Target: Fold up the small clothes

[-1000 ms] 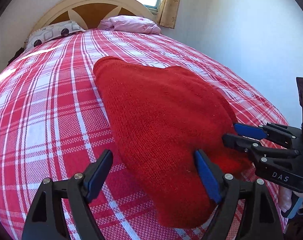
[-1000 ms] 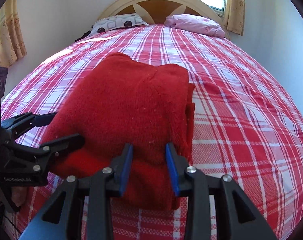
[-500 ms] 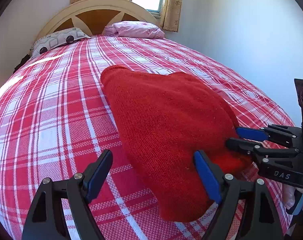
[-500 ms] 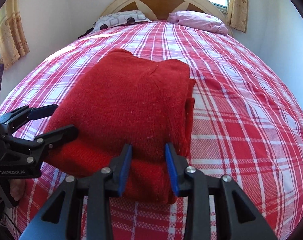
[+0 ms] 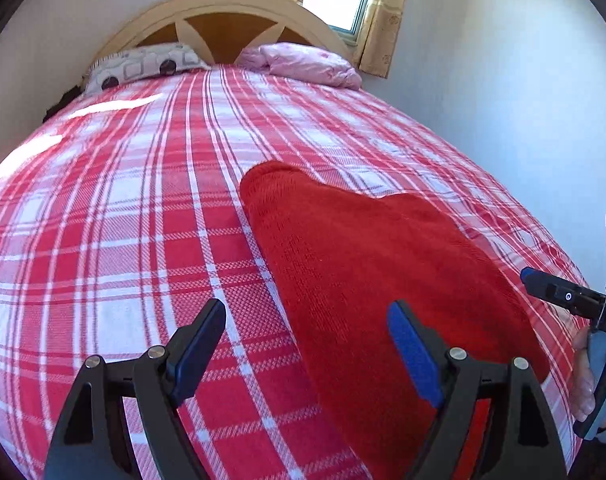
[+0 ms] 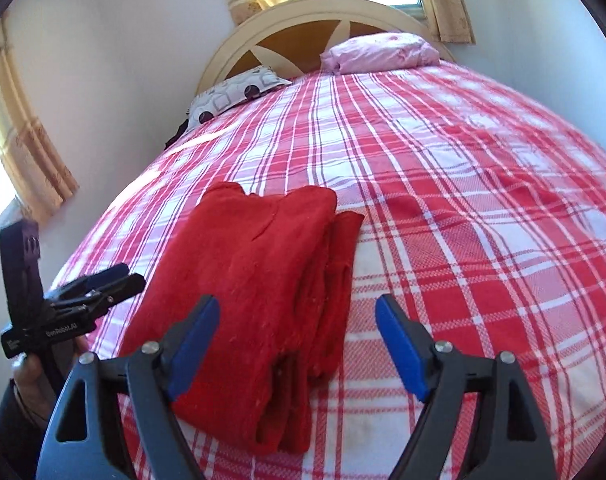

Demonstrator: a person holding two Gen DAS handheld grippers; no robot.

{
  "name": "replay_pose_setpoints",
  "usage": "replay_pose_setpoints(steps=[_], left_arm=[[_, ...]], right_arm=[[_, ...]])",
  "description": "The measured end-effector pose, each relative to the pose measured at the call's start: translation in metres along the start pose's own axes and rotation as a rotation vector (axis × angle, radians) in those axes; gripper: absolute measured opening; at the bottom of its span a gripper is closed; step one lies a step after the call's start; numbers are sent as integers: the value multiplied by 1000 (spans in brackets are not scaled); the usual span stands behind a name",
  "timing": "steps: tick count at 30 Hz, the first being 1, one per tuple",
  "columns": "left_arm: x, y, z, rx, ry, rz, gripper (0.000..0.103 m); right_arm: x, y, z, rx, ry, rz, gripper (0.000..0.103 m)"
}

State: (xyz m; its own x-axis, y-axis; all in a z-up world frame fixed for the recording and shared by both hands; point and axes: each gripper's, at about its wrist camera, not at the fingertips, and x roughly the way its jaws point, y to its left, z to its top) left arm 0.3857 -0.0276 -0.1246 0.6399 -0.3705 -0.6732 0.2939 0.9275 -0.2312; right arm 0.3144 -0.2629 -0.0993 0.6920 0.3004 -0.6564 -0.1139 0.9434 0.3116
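A red knitted garment (image 6: 263,280), possibly a small sweater, lies folded on a bed covered with a red, pink and white plaid spread (image 6: 463,240). It forms a long, roughly rectangular bundle, lying flat near the foot end of the bed, its length running toward the headboard. The top layer is smooth, with a fine knit texture. Seen from the right wrist camera, several stacked layers show along its right edge, stepped slightly outward. From the left wrist camera, the same garment (image 5: 363,272) shows two rounded corners at its far end, with a shallow dip between them.
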Motion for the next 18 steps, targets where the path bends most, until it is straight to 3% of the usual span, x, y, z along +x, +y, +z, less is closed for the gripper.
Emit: replay_pose_setpoints(steps=[6, 10, 18], left_arm=[[25, 8, 3, -75, 44, -72, 84], [32, 6, 3, -71, 51, -76, 84], [40, -6, 1, -36, 57, -68, 84]], right_arm=[[42, -25, 15, 127, 72, 85, 83], [63, -40, 12, 211, 113, 136, 84], [76, -36, 9, 193, 150, 176, 85]])
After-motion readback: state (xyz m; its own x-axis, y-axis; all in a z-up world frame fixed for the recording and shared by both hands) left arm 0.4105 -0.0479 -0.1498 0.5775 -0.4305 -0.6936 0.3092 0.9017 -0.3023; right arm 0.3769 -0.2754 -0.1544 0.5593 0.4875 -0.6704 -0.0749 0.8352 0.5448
